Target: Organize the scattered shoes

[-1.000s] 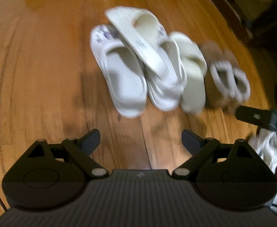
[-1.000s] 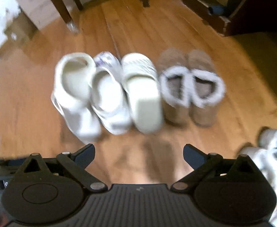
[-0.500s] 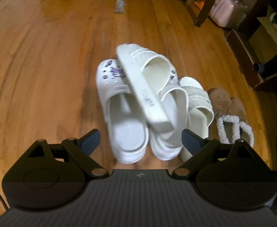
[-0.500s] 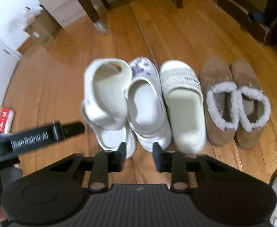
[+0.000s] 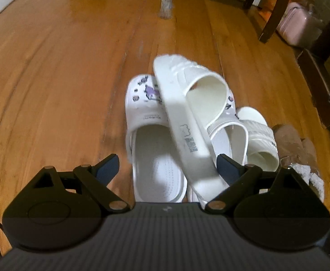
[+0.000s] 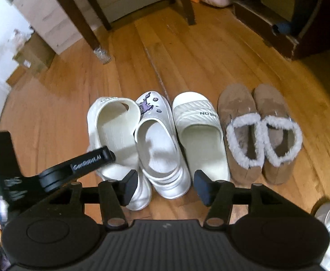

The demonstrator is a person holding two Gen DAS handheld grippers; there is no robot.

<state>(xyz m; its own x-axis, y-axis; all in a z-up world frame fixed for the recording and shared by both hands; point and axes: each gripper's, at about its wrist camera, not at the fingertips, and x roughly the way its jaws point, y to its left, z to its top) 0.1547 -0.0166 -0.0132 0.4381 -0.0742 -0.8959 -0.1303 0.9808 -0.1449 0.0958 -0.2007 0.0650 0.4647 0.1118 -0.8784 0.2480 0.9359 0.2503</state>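
Stray slide atop the clogs

Left gripper (image 5: 168, 166), jaws spread, has closed in on the cream slide (image 5: 187, 117) lying crooked over two white clogs (image 5: 158, 158) at twelve o'clock; right gripper (image 6: 165, 184) has reopened, empty. Pickup looks imminent.

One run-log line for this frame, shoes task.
phase: approach | left gripper: open, empty | right gripper: open, empty | cream slide: tilted across white clogs | brown slippers: paired on floor

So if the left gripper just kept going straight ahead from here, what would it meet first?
Probably the tilted cream slide lying across the white clogs, which sits between the left gripper's open fingers; depth is uncertain.
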